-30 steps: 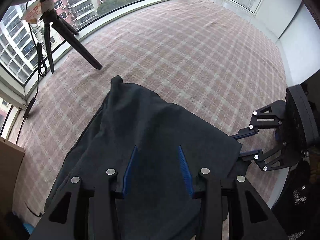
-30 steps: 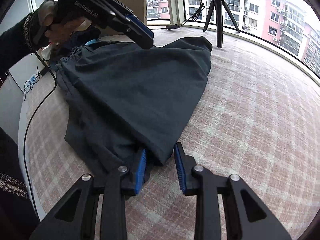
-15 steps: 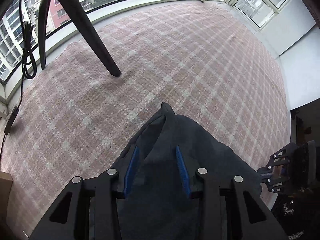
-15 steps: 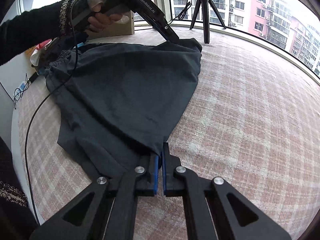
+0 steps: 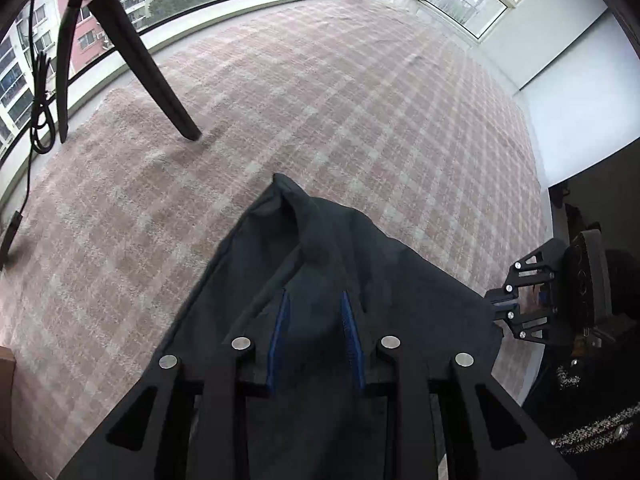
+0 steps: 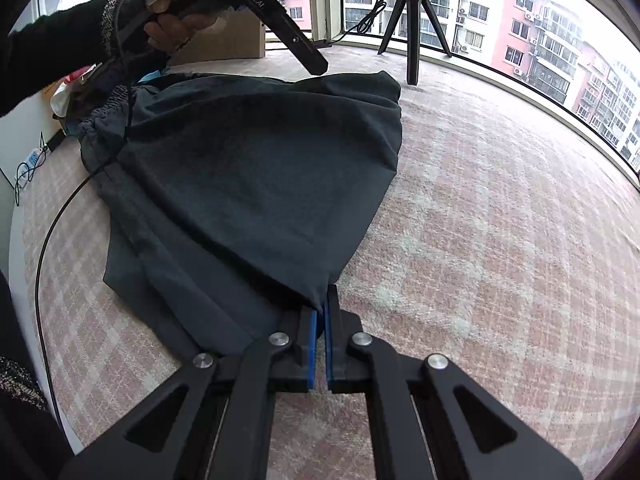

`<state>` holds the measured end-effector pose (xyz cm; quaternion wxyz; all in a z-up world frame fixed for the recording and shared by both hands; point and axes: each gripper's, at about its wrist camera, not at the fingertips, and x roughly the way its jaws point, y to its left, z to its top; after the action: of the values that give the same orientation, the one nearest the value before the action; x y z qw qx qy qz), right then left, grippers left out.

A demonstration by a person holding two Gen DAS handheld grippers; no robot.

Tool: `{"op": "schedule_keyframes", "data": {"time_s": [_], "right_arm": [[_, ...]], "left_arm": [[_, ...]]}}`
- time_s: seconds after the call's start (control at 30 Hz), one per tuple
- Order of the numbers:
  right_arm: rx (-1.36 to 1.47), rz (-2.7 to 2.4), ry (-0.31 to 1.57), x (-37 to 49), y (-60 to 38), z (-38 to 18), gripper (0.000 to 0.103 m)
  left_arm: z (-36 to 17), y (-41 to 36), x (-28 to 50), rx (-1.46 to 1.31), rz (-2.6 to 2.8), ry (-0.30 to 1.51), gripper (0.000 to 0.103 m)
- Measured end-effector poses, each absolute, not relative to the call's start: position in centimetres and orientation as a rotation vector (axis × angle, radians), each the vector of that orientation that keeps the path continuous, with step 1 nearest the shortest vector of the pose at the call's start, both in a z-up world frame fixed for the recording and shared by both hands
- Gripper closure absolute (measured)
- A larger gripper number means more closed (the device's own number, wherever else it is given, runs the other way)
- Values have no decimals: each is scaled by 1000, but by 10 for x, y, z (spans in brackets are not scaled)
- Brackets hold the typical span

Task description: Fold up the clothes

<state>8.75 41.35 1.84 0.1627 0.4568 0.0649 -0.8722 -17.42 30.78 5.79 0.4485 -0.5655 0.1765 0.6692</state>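
A: Left wrist view first. What do you see?

B: The dark grey fabric garment [image 5: 320,280] lies on the pink plaid carpet [image 5: 360,100], its raised corner pointing toward the black tripod leg [image 5: 160,92]. The left gripper [image 5: 314,310] hovers over that corner with its blue-padded fingers [image 5: 280,328] spread apart, holding nothing. On the far side of the garment from the tripod, the right gripper [image 5: 502,308] meets the cloth's edge.

A: And the right wrist view?

B: The right gripper [image 6: 322,312] is pinched closed on the garment's [image 6: 260,168] near corner. The left gripper [image 6: 316,66] hangs above the corner nearest the tripod.

A: Progress?

B: Early, I'd judge: one flap seems laid over, the gathered waistband remains unfolded.
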Motion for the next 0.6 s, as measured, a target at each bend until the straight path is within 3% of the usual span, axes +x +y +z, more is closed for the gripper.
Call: {"op": "schedule_keyframes", "data": {"time_s": [0.17,0.37,0.43,0.47,0.6], "right_arm": [[1311,-2486,182,87,412,19,100],[1319,-2492,170,86,413,18,100],[1324,-2493,166,85,413,18,100],[1326,-2493,167,85,413,19,100],[1299,-2521,132,86,418,28,101]], "left_arm": [[40,312,-201,-1416,1661,543,78],[15,335,-175,-1391,1508,696,78],[16,339,-170,-1388,1480,683,87],[18,340,-168,-1370,1498,687,103],[35,333,-167,-1324,1575,642,102]]}}
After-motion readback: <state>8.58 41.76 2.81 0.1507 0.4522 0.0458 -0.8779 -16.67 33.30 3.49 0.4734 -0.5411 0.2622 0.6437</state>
